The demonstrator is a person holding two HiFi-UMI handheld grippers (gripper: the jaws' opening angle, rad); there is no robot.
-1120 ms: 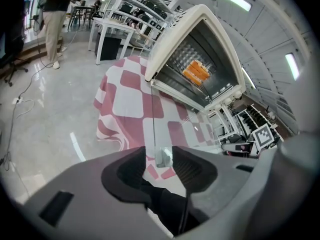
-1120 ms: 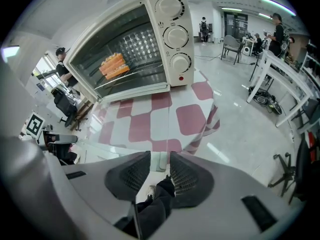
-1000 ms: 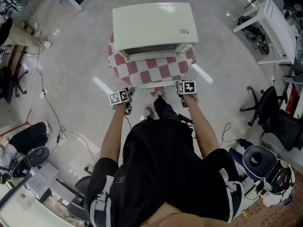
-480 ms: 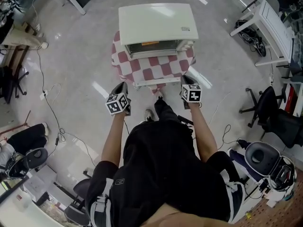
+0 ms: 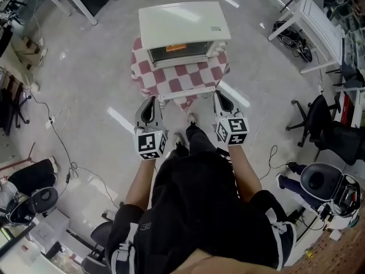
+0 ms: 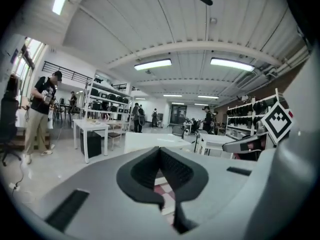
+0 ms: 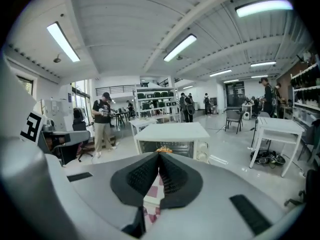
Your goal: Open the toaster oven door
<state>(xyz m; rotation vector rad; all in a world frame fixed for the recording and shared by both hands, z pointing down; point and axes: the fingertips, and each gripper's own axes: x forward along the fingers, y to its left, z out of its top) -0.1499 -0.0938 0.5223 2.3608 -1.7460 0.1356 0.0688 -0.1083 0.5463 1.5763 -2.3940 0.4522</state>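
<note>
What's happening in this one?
A person stands facing a toaster oven on a small checked-cloth table, a gripper in each hand. The oven door already lies open, something orange inside. The left gripper and right gripper hover short of its handle. Both tongs have just been closing, now shut, nothing between them.

A black short-sleeved top (image 5: 194,210) is worn, and white panels (image 5: 121,247) are noted at the hips. The left claw (image 5: 151,101) and right claw (image 5: 220,96) are formed as grey moulded shells with black ribbed pads (image 6: 175,170). A white cube (image 5: 150,144) with black square markers is fitted to each.
</note>
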